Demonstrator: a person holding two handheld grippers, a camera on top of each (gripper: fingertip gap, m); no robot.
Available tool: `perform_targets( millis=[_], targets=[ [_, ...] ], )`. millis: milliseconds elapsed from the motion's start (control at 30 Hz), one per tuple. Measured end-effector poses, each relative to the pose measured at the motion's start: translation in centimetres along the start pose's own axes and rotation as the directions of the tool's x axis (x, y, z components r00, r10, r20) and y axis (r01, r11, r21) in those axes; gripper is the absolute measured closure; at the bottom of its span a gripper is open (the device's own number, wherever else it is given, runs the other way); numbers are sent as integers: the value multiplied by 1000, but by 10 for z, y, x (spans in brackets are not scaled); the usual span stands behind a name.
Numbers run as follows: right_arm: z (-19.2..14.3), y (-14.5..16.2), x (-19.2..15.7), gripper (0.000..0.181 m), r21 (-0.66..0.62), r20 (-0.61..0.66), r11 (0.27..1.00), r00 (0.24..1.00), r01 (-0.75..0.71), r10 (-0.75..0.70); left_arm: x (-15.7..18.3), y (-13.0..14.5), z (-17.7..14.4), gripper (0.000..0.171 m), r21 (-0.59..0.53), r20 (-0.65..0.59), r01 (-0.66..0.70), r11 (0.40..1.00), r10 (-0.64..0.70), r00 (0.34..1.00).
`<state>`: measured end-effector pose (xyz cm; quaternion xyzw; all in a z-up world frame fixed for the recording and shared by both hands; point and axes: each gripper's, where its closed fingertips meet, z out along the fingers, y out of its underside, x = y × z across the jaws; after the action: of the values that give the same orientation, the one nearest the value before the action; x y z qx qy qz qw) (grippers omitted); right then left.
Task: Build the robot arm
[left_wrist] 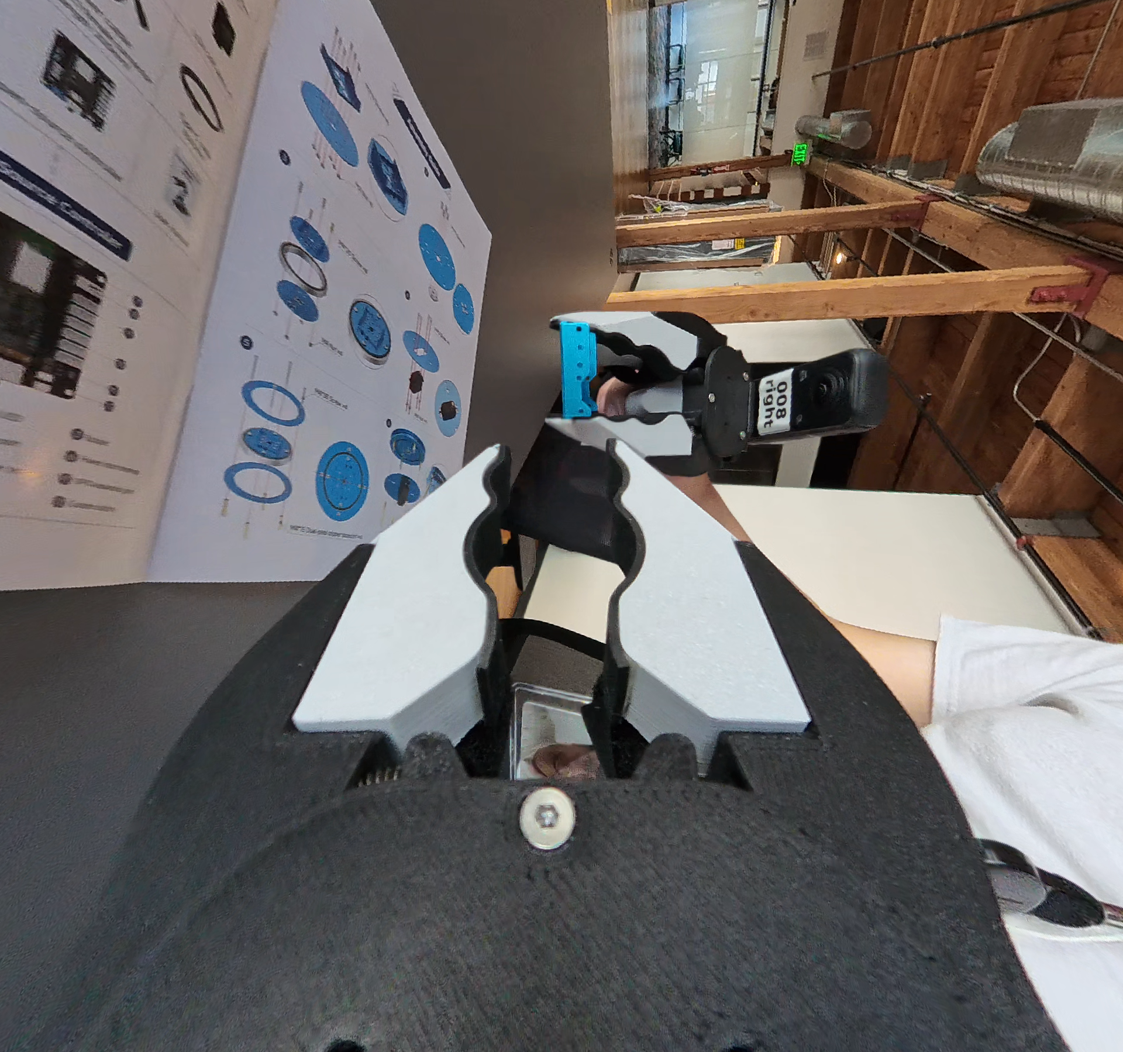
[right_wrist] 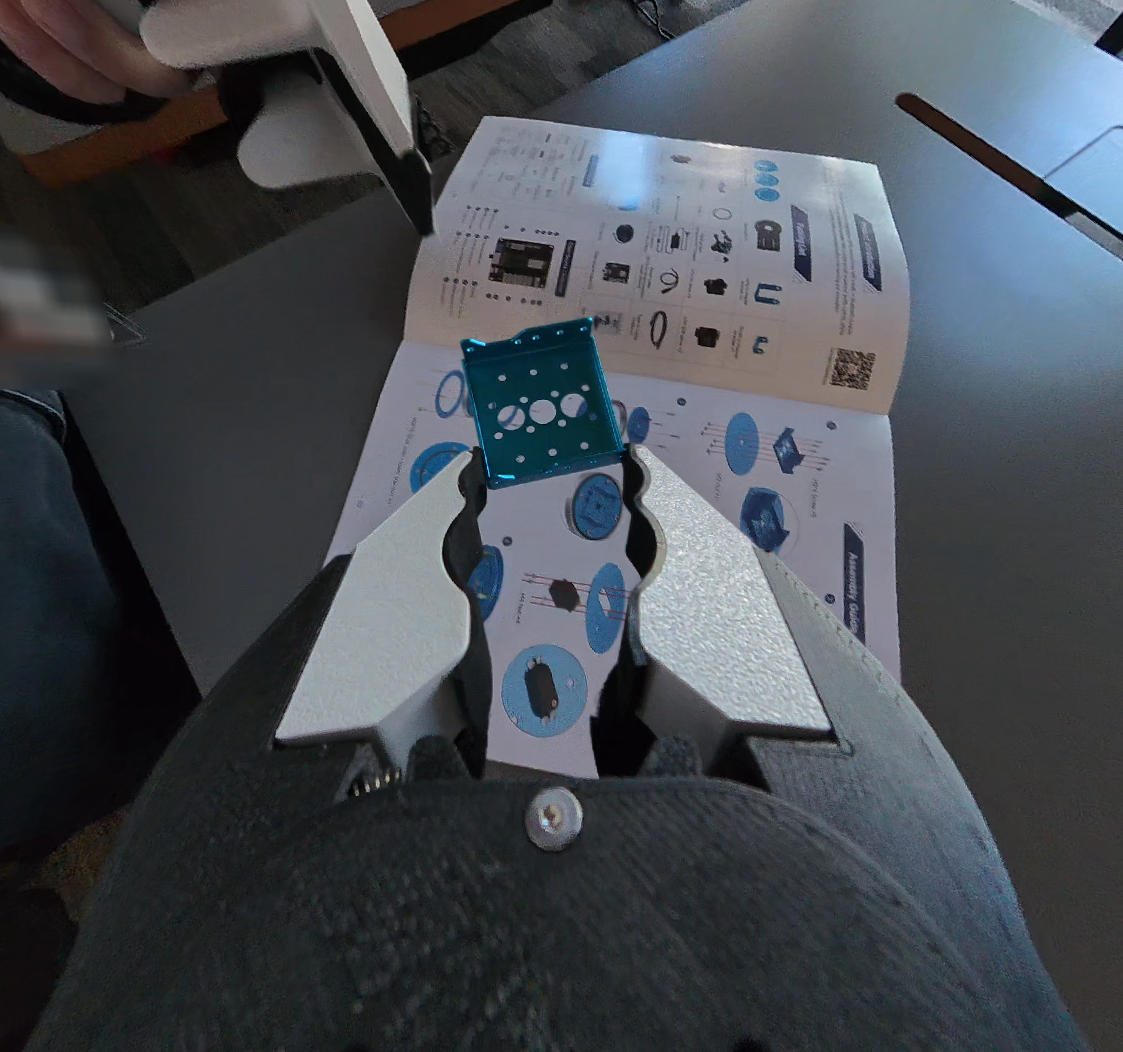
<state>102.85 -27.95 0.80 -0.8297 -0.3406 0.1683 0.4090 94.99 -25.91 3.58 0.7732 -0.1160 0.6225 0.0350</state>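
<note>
**Right gripper pinching blue bracket above instruction sheet, left gripper empty**

My right gripper [right_wrist: 550, 464] had its fingertips closed in on a blue metal bracket [right_wrist: 541, 409], clamping its near edge from both sides. The bracket was a shallow U-shaped tray with raised side walls, punched with three large holes in a row and many small ones; nothing lay in it. It was held in the air over the lower page of an unfolded instruction sheet [right_wrist: 699, 269], not touching it as far as I could tell.

The sheet lay flat on a grey table [right_wrist: 1002, 476], creased across the middle. Upper page showed a parts list with small photos, a circuit board picture, dark blue heading banners and a square scan code in one corner. Lower page showed exploded assembly drawings of blue discs and rings. Print was there; I leave the wording out.

My left gripper [left_wrist: 556, 452] stood with its jaws partly open, a clear gap between the tips, nothing held. It was tipped on its side, pointing past the sheet's edge toward the right gripper, well apart from the bracket. In the left wrist view the bracket [left_wrist: 576, 370] showed edge-on between the right fingers. A white label sat on the right gripper's camera mount [left_wrist: 775, 406]. A lit green sign [left_wrist: 800, 154] hung by the wooden beams far behind.
</note>
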Motion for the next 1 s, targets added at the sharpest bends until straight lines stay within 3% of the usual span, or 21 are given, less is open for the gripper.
perform_targets(
  millis=[200,467,700,1000],
  targets=[
    [-20,21,32,137,-48,-106,999,994,-22,17,0,-14,-23,143,30,62,-94,995,92,994],
    [-35,26,52,137,-52,-210,995,975,-84,71,10,-38,-39,145,48,144,-250,967,241,960],
    [-39,26,52,137,-60,-226,994,971,-91,75,29,-56,-43,146,60,148,-320,946,308,940],
    [-34,29,50,137,-69,-216,994,974,-79,63,34,-58,-40,146,42,148,-343,938,334,931]
  ],
)
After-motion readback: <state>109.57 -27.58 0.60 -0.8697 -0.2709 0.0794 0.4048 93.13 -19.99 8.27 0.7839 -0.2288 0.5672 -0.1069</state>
